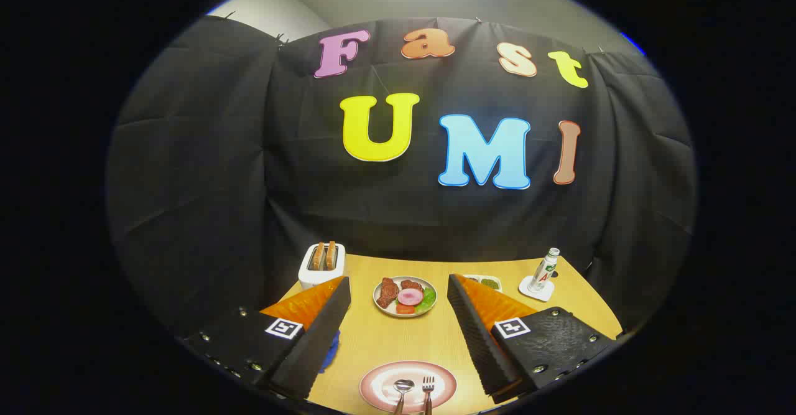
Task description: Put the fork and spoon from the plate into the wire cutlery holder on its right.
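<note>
Gripper (398, 287) fingers stand wide apart, ridged pads facing inward. Between them, a shiny spoon (403, 389) and fork (428, 387) lie on a round plate (379, 385)

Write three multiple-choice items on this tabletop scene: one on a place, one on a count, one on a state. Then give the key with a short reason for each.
1. Where do the metal spoon and metal fork lie?
A. In the white toaster
B. On the pink-rimmed round plate
C. Beside the bottle

2. How many toast slices stand in the white toaster?
A. None
B. Two
C. Five

3. How do the jaws of the gripper stand?
A. Shut on the fork
B. Shut on the spoon
C. Open, holding nothing

Key: 1 B, both utensils rest side by side on that plate, between the jaws. 2 B, two brown slices stick up from the slots. 3 C, the jaws are wide apart, with the plate of food showing between them.
</note>
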The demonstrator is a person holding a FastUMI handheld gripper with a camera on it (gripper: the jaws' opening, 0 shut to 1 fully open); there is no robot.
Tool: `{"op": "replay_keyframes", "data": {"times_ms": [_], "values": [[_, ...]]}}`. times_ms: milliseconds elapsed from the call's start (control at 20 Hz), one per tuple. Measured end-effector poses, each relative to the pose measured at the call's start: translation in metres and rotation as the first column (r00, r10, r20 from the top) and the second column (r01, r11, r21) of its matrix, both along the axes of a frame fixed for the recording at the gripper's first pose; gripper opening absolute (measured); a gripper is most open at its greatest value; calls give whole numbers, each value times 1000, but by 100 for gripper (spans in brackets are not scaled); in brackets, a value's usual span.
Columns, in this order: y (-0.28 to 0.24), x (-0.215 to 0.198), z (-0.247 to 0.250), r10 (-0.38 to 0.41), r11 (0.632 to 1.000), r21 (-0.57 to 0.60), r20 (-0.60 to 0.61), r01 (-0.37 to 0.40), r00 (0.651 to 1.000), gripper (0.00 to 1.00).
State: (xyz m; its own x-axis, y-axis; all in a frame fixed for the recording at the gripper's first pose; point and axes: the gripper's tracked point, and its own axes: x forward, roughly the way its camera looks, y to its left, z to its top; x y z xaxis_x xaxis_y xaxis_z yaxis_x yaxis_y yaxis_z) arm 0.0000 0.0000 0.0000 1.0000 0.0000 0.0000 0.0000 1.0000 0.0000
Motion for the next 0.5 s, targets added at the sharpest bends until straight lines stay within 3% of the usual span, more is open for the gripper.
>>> {"op": "replay_keyframes", "data": {"times_ms": [500], "values": [[-10,3,-5,-36,999,1,-10,36,999,97]]}}
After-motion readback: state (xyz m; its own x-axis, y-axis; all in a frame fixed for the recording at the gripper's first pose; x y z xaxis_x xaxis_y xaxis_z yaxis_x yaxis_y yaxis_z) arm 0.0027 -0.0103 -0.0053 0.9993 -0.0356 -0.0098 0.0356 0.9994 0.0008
